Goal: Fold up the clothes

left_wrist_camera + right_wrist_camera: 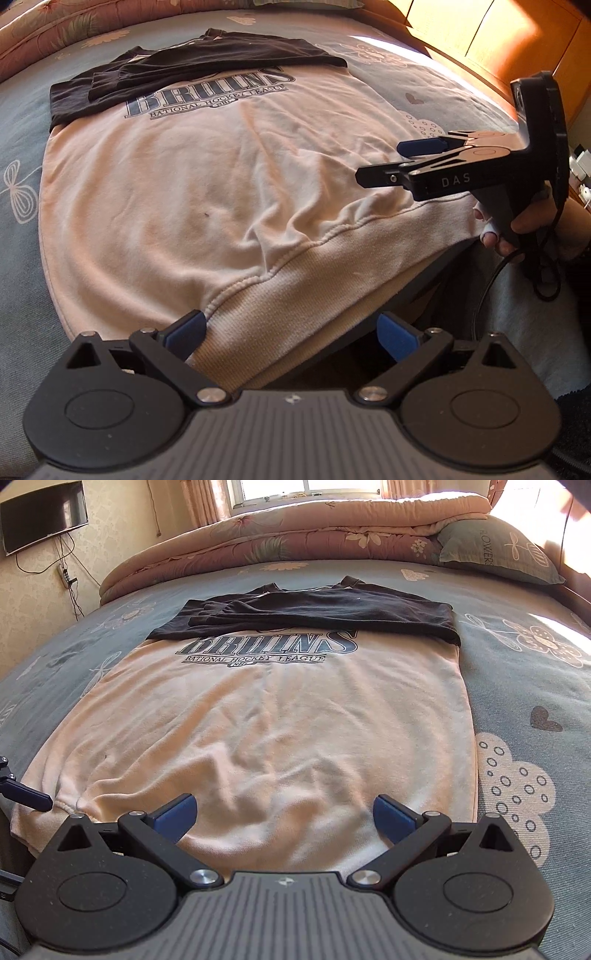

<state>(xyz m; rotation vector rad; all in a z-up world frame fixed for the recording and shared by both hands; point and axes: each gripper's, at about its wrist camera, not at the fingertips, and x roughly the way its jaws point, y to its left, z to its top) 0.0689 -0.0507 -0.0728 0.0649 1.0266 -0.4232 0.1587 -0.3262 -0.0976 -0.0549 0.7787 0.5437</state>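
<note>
A cream sweatshirt (pixel 192 192) with a "BRUINS" print lies flat on the bed, its black sleeves (pixel 207 62) folded across the chest; it also shows in the right wrist view (pixel 273 716), sleeves (pixel 314 613) at the far end. Its ribbed hem (pixel 295 295) hangs at the near bed edge. My left gripper (pixel 291 334) is open, its jaws straddling the hem without gripping. My right gripper (pixel 282 814) is open and empty just above the hem; it shows from the side in the left wrist view (pixel 388 162). A left fingertip (pixel 33 797) shows at the left edge.
The bed has a blue-grey patterned sheet (pixel 524 701). A folded floral quilt (pixel 295 535) and a pillow (pixel 498 550) lie at the far end. A wooden headboard or cabinet (pixel 498 44) stands to the right. A TV (pixel 44 513) hangs on the left wall.
</note>
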